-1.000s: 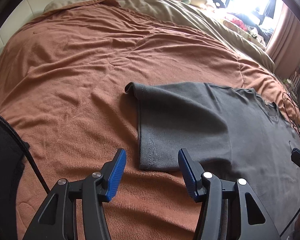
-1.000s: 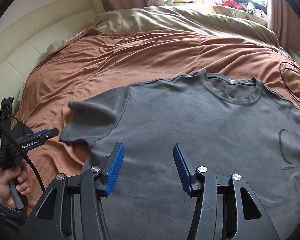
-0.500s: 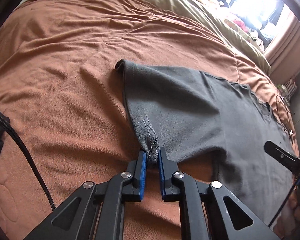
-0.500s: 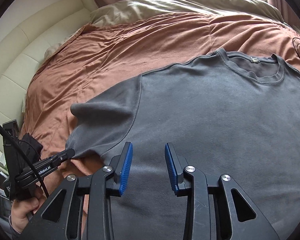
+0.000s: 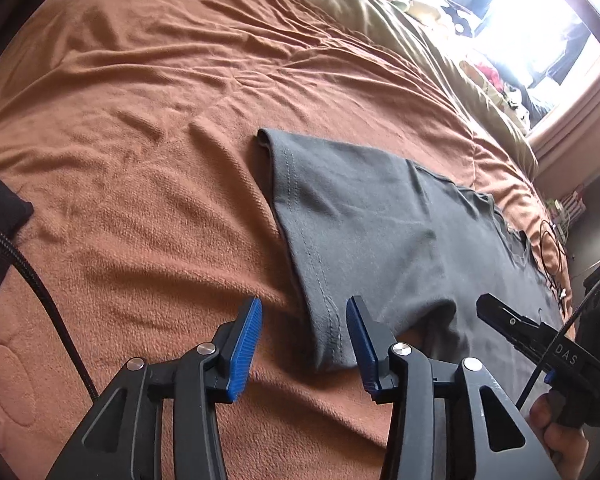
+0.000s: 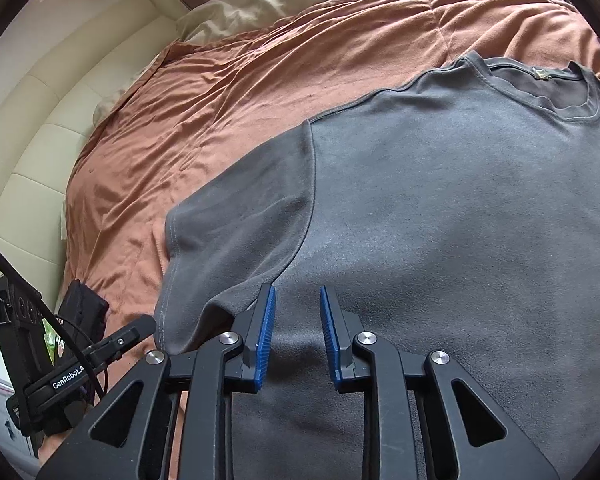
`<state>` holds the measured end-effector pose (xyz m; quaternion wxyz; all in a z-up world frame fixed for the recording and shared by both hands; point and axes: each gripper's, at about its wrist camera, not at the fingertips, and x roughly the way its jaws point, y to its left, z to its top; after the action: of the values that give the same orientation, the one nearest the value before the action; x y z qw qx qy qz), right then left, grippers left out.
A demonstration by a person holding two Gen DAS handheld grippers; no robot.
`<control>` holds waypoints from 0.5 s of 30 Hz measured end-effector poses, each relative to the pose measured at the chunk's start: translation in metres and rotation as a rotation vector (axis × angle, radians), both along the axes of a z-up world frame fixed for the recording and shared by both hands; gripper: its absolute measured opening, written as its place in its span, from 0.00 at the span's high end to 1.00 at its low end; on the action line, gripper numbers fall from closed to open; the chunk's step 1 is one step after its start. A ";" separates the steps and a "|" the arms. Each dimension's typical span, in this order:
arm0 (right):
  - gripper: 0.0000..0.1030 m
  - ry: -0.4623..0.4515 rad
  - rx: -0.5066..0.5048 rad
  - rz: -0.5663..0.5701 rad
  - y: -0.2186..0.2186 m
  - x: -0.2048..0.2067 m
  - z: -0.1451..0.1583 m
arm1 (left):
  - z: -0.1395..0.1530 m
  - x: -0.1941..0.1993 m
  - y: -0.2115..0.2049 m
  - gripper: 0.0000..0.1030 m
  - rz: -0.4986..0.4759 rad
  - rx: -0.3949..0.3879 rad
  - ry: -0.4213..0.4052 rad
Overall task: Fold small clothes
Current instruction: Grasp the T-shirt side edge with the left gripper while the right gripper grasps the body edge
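A dark grey T-shirt (image 5: 380,240) lies face up on the rust-brown bedspread (image 5: 140,140); it also shows in the right wrist view (image 6: 440,208), collar at the far right. My left gripper (image 5: 304,344) is open, its blue pads either side of the sleeve hem's near corner (image 5: 328,336), holding nothing. My right gripper (image 6: 296,332) is open, narrower than the left, low over the shirt body just beside the armpit. The right gripper shows in the left wrist view (image 5: 540,344); the left gripper shows in the right wrist view (image 6: 100,348).
An olive blanket (image 5: 420,40) lies at the far end of the bed. A cream padded headboard (image 6: 40,152) runs along the left. Black cables (image 5: 552,248) lie past the collar near the bed's right edge. A black cable (image 5: 40,292) crosses the lower left.
My left gripper closed on the sleeve hem corner half a second ago and has now opened, letting it go. The sleeve lies flatter. My right gripper moved lower and closer to the shirt, jaws narrowing.
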<state>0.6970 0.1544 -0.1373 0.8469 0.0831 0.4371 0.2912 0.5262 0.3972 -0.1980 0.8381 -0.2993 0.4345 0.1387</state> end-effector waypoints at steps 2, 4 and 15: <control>0.88 0.015 0.016 0.004 0.003 0.003 -0.002 | -0.003 0.007 0.004 0.55 0.000 -0.008 0.002; 0.90 0.027 0.029 0.005 0.007 0.006 -0.005 | -0.008 0.015 0.008 0.55 -0.002 -0.019 0.008; 0.98 0.144 0.107 -0.007 0.020 0.019 -0.026 | -0.022 0.031 0.001 0.94 -0.044 -0.115 0.015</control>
<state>0.7162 0.1744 -0.1637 0.8087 0.1507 0.4803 0.3043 0.5567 0.3987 -0.2199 0.8191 -0.3365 0.4542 0.0974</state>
